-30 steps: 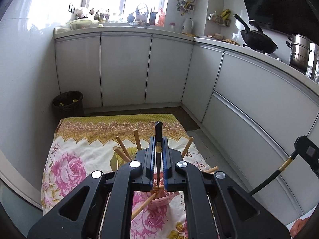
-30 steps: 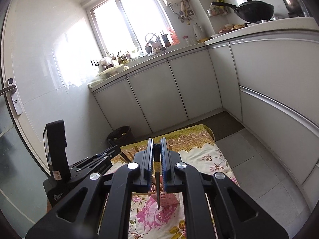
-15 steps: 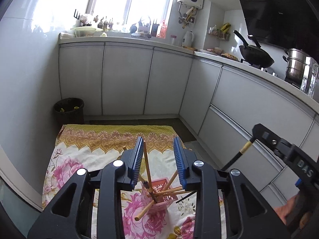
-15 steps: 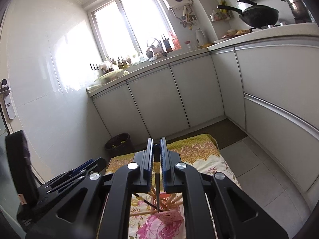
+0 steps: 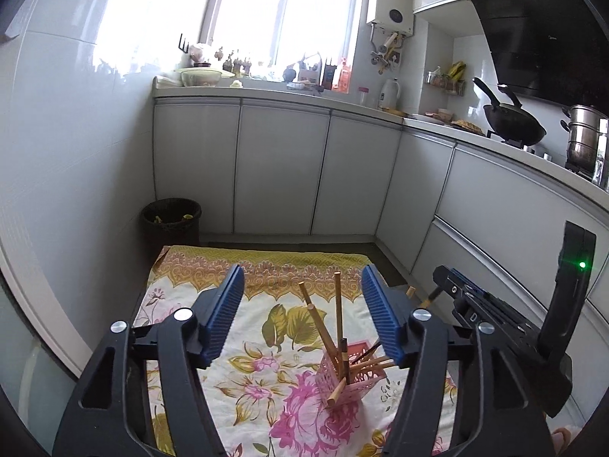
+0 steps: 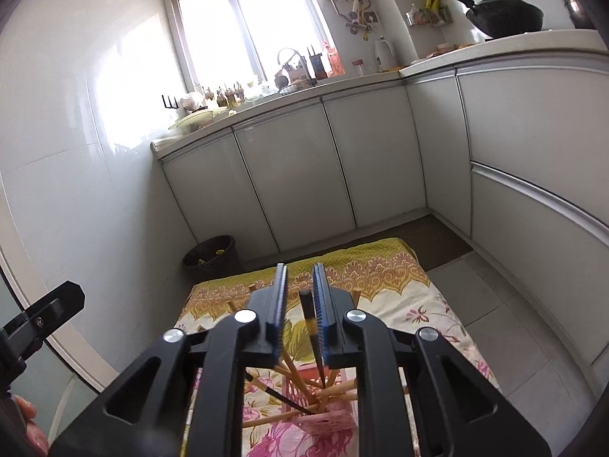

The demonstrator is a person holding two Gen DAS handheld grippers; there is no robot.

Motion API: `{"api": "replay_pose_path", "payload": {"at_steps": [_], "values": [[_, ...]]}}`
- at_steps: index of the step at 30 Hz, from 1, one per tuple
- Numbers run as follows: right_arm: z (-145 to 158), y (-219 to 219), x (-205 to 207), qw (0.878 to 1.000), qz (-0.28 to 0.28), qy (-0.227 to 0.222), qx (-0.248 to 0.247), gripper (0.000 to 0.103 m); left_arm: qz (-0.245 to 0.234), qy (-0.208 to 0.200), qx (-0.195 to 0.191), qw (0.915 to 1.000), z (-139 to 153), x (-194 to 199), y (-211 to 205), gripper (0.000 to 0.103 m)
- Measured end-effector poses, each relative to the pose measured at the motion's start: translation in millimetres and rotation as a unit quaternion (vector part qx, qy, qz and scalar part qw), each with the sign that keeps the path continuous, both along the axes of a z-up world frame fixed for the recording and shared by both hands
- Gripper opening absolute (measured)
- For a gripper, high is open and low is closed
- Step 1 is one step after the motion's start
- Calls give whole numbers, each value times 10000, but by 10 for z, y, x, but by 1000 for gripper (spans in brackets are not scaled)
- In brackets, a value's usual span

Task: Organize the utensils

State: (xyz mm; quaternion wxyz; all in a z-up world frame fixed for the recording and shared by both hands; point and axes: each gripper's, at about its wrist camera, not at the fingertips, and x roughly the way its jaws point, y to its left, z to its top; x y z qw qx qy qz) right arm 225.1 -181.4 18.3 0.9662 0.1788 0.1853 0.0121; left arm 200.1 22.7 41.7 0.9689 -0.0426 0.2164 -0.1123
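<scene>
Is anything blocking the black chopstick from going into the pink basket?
Nothing visible does. The black chopstick stands between the right gripper's just-opening jaws, its tip already down among the wooden chopsticks in the pink basket.

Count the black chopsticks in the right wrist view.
2. One chopstick stands between the right gripper's jaws, which have just been opening, its tip in the pink holder; the other leans in that holder. Others may be hidden.

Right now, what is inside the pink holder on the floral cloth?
The pink holder contains several wooden chopsticks leaning in different directions and a dark chopstick entering between the right gripper's open jaws. The holder's bottom is covered.
</scene>
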Motion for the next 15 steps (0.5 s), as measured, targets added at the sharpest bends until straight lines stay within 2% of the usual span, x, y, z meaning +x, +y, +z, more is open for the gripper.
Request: {"api": "replay_pose_path", "payload": {"at_steps": [1, 2, 3, 5, 11, 15], "values": [[20, 9, -70, 10000, -20, -39, 13, 54, 81, -41, -17, 10000, 11, -47, 29, 73], [53, 20, -150, 9999, -51, -110, 13, 64, 187, -108, -15, 9998, 29, -101, 48, 82], [90, 23, -232, 9998, -93, -200, 23, 78, 313, -198, 9, 9993, 55, -168, 61, 86], [194, 11, -451, 9987, -300, -404, 27, 83, 519, -381, 27, 9979, 120, -318, 88, 96], [492, -8, -1058, 9940, -880, -631, -177, 96, 879, -544, 145, 9945, 289, -683, 159, 96], [587, 15, -1456, 9848, -1481, -737, -526, 96, 1035, -566, 264, 9927, 332, -909, 120, 96]]}}
